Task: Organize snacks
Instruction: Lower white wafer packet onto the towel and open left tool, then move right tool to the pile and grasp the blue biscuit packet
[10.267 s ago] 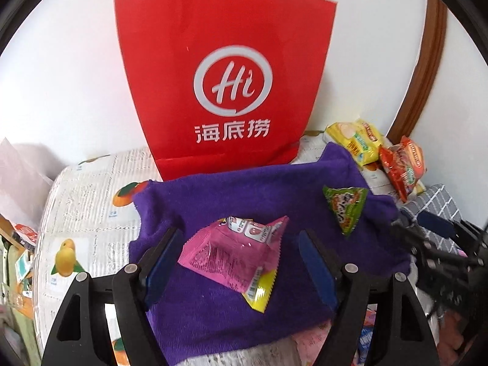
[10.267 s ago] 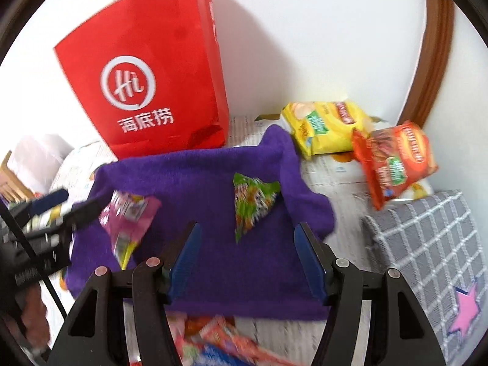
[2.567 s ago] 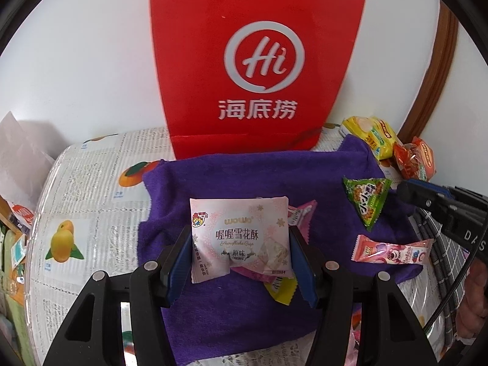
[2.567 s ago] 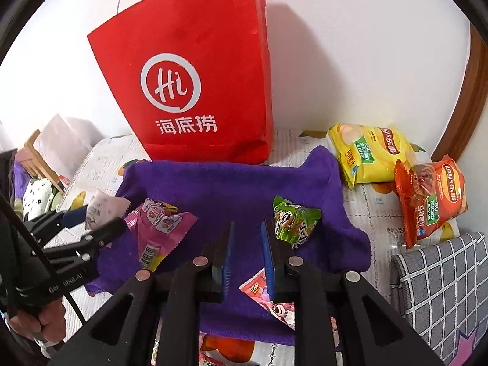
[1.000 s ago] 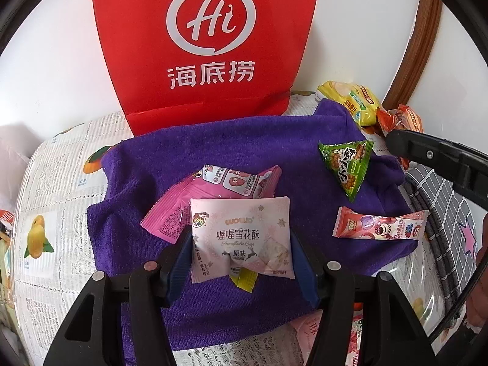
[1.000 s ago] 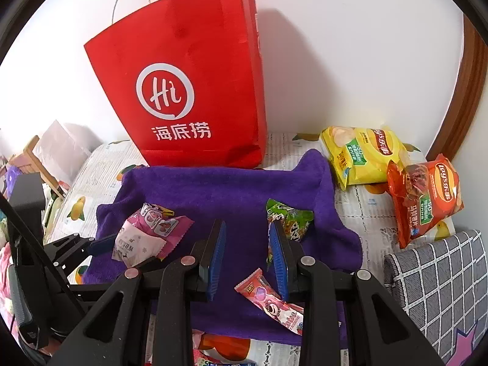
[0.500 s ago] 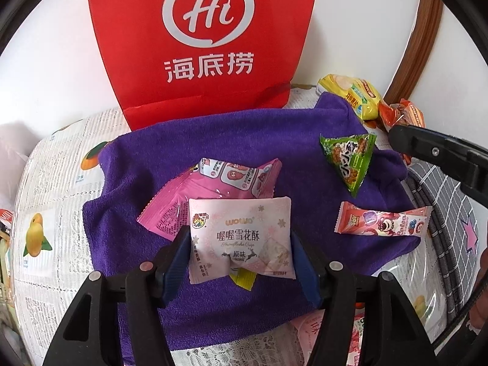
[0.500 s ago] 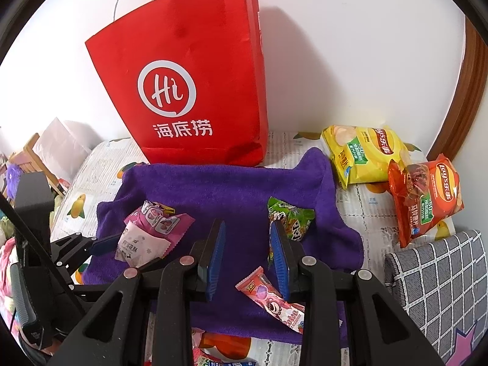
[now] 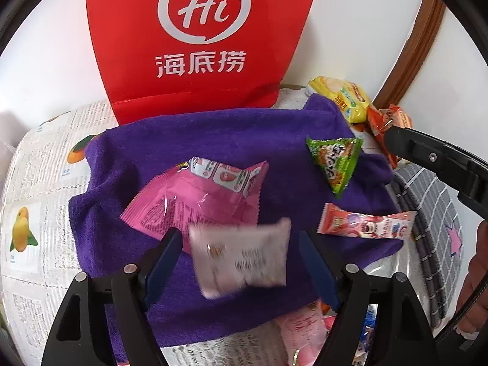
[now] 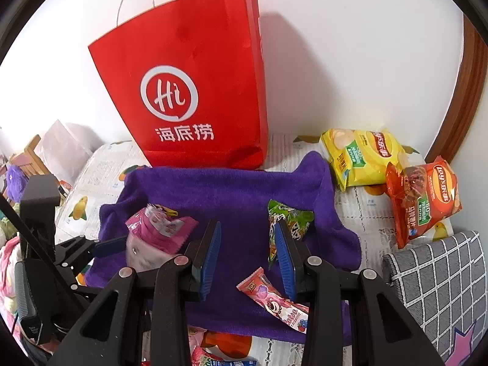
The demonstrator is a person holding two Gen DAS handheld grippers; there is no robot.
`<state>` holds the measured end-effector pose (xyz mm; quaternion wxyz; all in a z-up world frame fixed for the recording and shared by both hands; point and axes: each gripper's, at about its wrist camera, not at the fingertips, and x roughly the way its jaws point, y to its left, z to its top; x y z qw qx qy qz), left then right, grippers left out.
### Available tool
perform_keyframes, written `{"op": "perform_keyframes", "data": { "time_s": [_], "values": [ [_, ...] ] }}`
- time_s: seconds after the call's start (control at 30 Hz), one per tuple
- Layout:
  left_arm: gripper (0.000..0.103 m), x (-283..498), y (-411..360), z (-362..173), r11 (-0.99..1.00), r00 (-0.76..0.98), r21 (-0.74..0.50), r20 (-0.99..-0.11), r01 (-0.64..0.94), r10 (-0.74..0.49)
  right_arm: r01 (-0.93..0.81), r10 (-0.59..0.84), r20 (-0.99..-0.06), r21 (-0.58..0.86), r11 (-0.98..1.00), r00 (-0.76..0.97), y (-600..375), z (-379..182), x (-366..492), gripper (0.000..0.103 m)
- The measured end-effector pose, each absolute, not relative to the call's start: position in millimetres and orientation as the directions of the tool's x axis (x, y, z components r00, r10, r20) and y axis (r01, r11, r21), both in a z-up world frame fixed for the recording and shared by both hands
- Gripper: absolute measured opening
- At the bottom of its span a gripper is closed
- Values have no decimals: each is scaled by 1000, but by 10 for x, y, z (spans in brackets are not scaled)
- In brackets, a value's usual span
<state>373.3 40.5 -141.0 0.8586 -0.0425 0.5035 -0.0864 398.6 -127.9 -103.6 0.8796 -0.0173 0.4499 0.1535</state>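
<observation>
White wall backs everything, and against it a red paper bag (image 10: 195, 91) stands upright on the table (image 9: 39, 164), whose cover is printed like newspaper with fruit. At the bag's foot lies a purple towel (image 9: 219, 140). My left hand-held gripper (image 9: 241, 262) is opening its jaws: a pale pink snack packet (image 9: 241, 259) sits blurred between the blue pads, touching neither, just above the towel's near part. At about 11 o'clock from that packet a bright pink packet (image 9: 198, 201) lies on the towel, its lower edge behind the pale one. Toward 2 o'clock lies a green triangular packet (image 9: 335, 161), and at 3 o'clock a long strawberry-bear bar (image 9: 366, 228). My right hand-held gripper (image 10: 248, 259) is also opening, its jaws parted narrowly with nothing between them but the towel below. Off the towel, at 2 o'clock in the right wrist view, a yellow chip bag (image 10: 363, 155) and a red-orange chip bag (image 10: 424, 201) overlap.
</observation>
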Motion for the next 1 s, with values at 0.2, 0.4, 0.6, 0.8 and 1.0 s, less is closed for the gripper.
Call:
{"op": "perform_keyframes", "data": {
  "time_s": [0.2, 0.4, 0.6, 0.8, 1.0],
  "values": [
    [81, 3681, 361, -1334, 978, 478, -174, -853, 119, -209, -281, 255, -770, 103, 954, 584, -1317, -867, 3898, 41],
    [81, 3632, 356, -1240, 979, 493, -164, -846, 122, -203, -256, 256, -755, 120, 959, 603, -1476, -824, 3698, 46],
    [81, 3549, 265, -1171, 978, 502, -160, -840, 135, -207, -201, 231, -803, 142, 969, 549, -1741, -1068, 3384, 47],
    [81, 3360, 152, -961, 984, 557, -110, -813, 141, -171, -214, 283, -831, 203, 956, 479, -1884, -1244, 2919, 47],
    [81, 3148, 126, -904, 984, 570, -124, -802, 130, -176, -225, 325, -858, 253, 941, 397, -1819, -1515, 2641, 47]
  ]
}}
